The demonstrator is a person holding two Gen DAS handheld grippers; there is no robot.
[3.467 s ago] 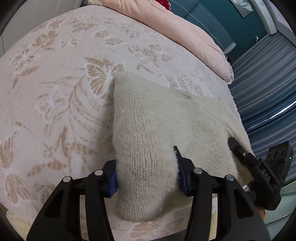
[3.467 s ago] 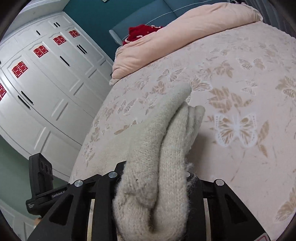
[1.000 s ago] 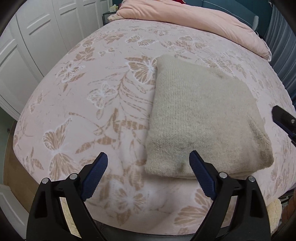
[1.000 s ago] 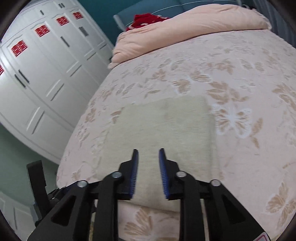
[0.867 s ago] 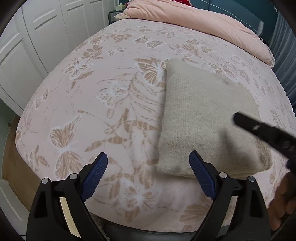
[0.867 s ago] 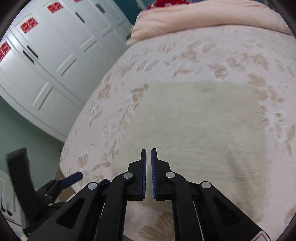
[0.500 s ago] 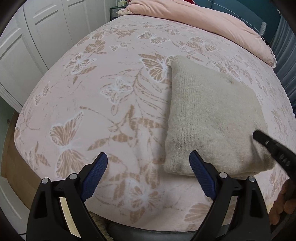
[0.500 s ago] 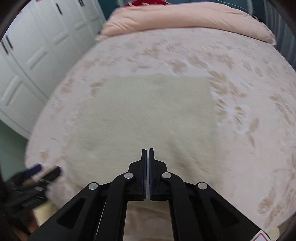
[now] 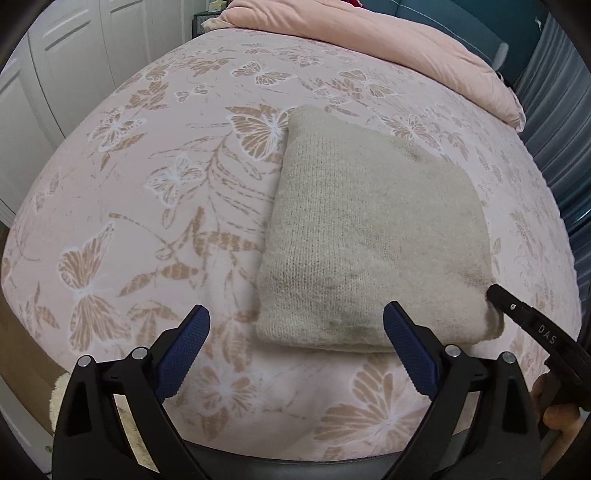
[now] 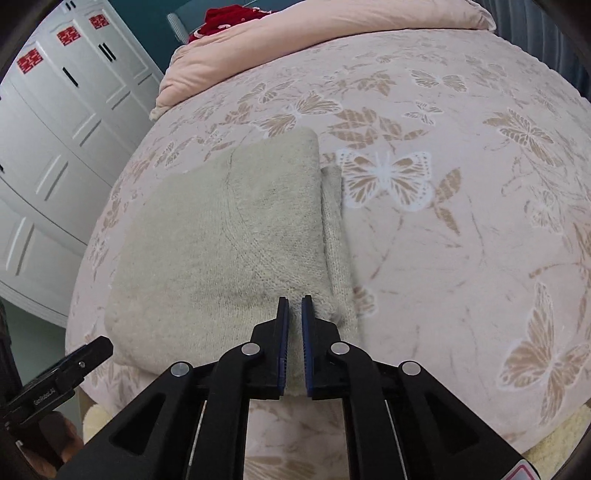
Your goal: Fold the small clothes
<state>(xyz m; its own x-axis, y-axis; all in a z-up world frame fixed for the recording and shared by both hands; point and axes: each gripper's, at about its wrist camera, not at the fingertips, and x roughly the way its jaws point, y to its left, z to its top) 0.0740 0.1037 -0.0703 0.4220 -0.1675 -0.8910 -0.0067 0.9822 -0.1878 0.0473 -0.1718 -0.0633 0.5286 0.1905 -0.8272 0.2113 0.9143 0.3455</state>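
Note:
A beige knitted garment (image 9: 373,236) lies folded into a rough square on the pink butterfly-print bed cover (image 9: 155,177); it also shows in the right wrist view (image 10: 229,251). My left gripper (image 9: 295,339) is open wide and empty, just in front of the garment's near left edge. My right gripper (image 10: 292,306) hovers over the garment's near right corner with its jaws almost closed, a narrow gap between them and nothing held. A narrow under-layer sticks out along the garment's right side (image 10: 334,236).
A pink duvet (image 9: 369,44) lies across the head of the bed, with a red item (image 10: 229,18) behind it. White wardrobe doors (image 10: 55,122) stand to the left of the bed. Blue curtains (image 9: 554,110) hang at the right. The bed's near edge is close below both grippers.
Both grippers let go of the garment, which now lies flat and folded. My left gripper drew back and opened wide. My right gripper swung over the garment's right corner with its jaws nearly closed.

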